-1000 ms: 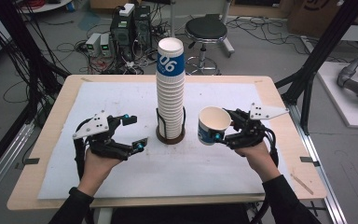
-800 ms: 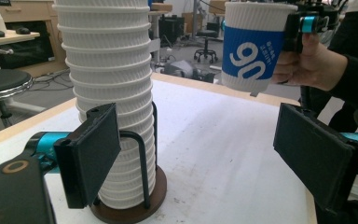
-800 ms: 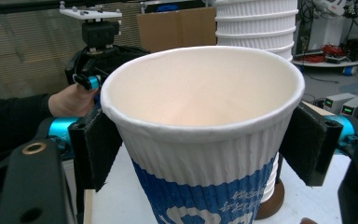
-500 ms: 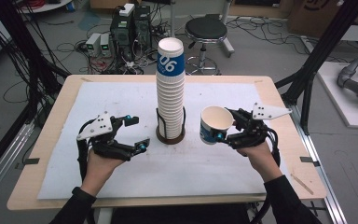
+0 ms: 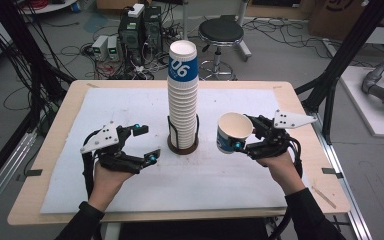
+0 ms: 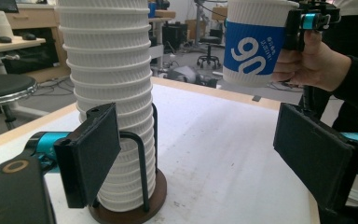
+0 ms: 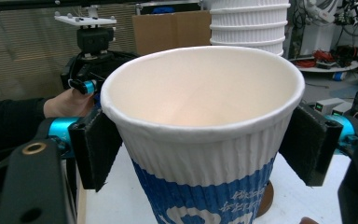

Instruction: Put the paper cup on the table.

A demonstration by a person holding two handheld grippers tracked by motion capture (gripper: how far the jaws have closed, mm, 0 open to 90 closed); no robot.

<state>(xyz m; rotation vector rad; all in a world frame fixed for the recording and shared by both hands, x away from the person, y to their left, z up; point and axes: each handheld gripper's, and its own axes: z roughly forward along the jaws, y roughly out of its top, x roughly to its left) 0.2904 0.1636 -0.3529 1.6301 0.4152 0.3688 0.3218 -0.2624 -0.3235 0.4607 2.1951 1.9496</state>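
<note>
Clamping a ribbed paper cup (image 5: 233, 131), right gripper (image 5: 242, 134), left gripper (image 5: 147, 144) released beside ribbed stack (image 5: 182, 95)

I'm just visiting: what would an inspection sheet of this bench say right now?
Surface: white sheet over a wooden table.
Job's things: tall cup stack in a round holder; one loose cup, upright, raised off the sheet.
Clutter: nothing seen.
Grippers: right claw shut on the loose cup; left claw open, beside the stack.
Cables: floor cables behind the table.
Surroundings: stool, computer boxes.
</note>
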